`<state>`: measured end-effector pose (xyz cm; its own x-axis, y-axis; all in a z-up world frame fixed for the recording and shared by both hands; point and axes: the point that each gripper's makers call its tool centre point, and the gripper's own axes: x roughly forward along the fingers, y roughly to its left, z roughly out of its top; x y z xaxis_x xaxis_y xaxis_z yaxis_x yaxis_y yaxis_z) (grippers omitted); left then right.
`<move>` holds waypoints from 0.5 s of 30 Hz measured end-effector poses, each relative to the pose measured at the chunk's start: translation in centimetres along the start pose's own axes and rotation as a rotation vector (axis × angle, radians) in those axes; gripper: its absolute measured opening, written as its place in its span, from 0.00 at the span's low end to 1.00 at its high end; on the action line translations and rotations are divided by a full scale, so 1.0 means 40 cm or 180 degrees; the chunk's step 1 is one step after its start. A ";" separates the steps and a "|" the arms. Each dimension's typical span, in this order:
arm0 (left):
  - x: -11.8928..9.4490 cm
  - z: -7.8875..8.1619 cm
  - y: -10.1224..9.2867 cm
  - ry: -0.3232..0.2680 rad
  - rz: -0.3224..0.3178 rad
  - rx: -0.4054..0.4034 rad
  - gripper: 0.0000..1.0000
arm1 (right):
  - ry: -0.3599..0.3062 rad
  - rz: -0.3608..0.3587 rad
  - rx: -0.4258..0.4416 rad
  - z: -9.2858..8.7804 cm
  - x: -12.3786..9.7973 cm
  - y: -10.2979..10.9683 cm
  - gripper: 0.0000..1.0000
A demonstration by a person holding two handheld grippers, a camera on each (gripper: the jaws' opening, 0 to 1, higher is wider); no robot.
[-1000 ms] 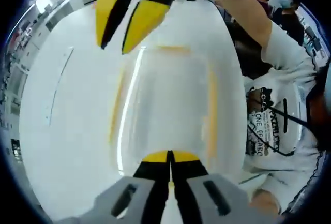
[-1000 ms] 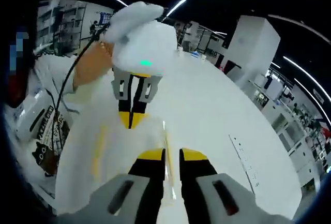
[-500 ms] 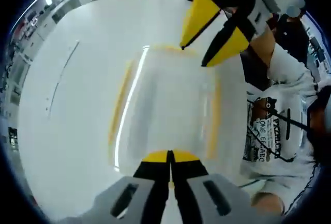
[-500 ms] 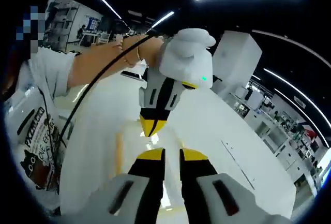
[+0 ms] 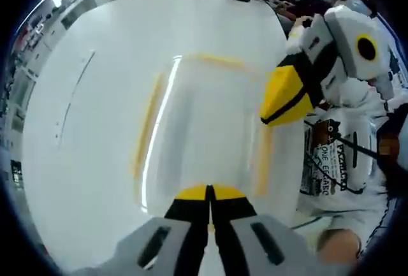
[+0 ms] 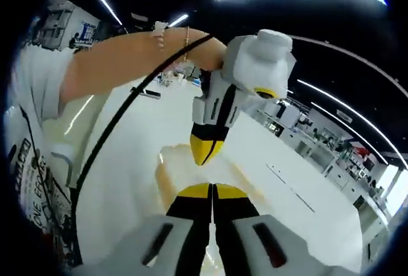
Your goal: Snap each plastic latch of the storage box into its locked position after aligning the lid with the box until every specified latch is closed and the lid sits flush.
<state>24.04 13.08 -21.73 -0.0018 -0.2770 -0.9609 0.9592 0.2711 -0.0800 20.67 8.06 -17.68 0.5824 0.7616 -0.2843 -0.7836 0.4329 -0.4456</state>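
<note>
I count 1 clear storage box (image 5: 204, 129) with its lid on, lying mid-counter (image 5: 95, 97), and I make out 3 yellow latches along its edges at about 9, 12 and 3 o'clock in the left gripper view. My left hand-held gripper (image 5: 210, 194) is clenched, its tips at the box's 6 o'clock edge, and the right hand-held gripper (image 6: 212, 192) is clenched too, reaching in at 3 o'clock over that side latch. 1 person in a printed white shirt (image 5: 338, 161) stands close at 4 o'clock beside the counter.
</note>
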 end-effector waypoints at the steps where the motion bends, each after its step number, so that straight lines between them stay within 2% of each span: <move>1: 0.000 0.001 0.001 0.0006 -0.0006 0.0013 0.00 | -0.0032 -0.0054 -0.0067 0.002 -0.004 0.007 0.00; 3: 0.000 0.001 0.002 0.0017 -0.0017 0.0032 0.00 | -0.0005 -0.0234 -0.0114 -0.012 -0.018 0.045 0.00; 8: 0.001 0.000 0.000 0.0006 -0.0046 0.0107 0.00 | 0.0100 -0.0433 -0.0135 -0.042 -0.022 0.099 0.00; 15: 0.002 0.000 0.002 -0.0016 -0.0111 0.0055 0.00 | 0.0309 -0.0680 -0.0133 -0.084 -0.017 0.103 0.00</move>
<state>24.12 13.07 -21.80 -0.0338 -0.2907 -0.9562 0.9633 0.2453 -0.1086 17.79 7.71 -22.19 0.7536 0.6041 -0.2591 -0.6320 0.5574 -0.5384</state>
